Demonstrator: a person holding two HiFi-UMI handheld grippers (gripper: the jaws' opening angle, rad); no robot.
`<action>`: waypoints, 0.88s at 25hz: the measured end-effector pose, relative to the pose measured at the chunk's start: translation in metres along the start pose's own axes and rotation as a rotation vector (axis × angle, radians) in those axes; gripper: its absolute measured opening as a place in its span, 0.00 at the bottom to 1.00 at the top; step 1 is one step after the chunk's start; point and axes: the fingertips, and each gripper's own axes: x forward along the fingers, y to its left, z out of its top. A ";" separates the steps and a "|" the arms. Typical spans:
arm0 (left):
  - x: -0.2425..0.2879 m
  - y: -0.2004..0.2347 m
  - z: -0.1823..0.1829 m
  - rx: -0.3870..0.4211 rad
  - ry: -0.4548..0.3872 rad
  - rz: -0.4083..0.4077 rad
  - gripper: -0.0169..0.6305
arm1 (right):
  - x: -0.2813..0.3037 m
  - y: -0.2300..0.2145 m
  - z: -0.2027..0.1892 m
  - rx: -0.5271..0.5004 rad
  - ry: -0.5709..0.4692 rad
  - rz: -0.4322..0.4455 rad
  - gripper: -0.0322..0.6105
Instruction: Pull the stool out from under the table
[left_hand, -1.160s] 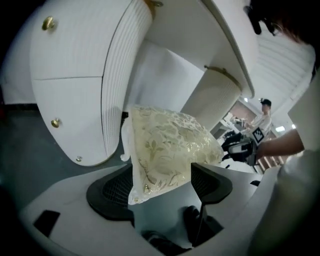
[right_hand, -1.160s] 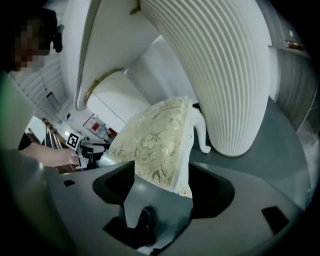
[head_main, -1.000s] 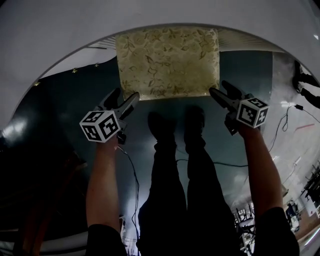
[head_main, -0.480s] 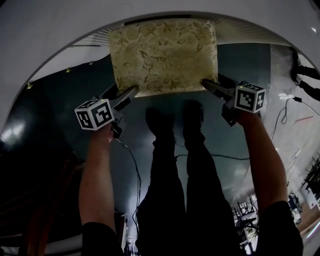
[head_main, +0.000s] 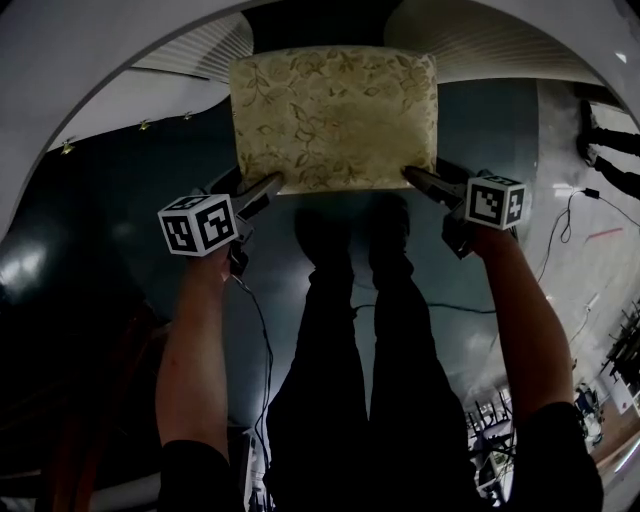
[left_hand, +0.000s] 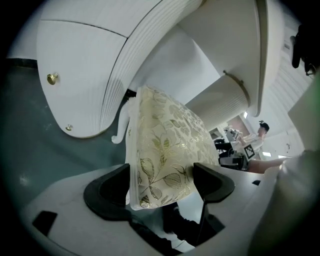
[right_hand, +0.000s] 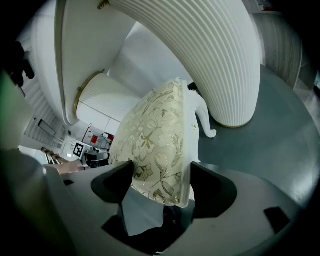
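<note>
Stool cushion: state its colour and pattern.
The stool cushion is pale cream-gold with a leafy floral print, clearest in the head view.

The stool (head_main: 335, 115) seat is leaf-patterned cloth with a sheen; the table (head_main: 80, 50) looks smooth, glossy white.

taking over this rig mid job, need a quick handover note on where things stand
Left gripper: open, jaws have just been opening, the stool's near left corner between them, unclamped.
Right gripper: likewise, around the near right corner.
Stool: on the floor between the table's ribbed supports, by the person's shoes.
Done: grippers placed.
Left: close both, pull the stool back out.
</note>
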 end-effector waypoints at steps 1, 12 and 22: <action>0.000 -0.001 0.000 -0.009 0.014 0.004 0.63 | -0.001 -0.001 0.001 0.006 0.011 0.001 0.53; 0.001 0.000 -0.001 -0.051 0.033 0.001 0.63 | -0.003 0.002 0.006 -0.011 0.053 0.002 0.53; 0.002 -0.002 0.000 -0.067 0.047 0.010 0.63 | -0.003 0.000 0.004 -0.006 0.120 0.023 0.53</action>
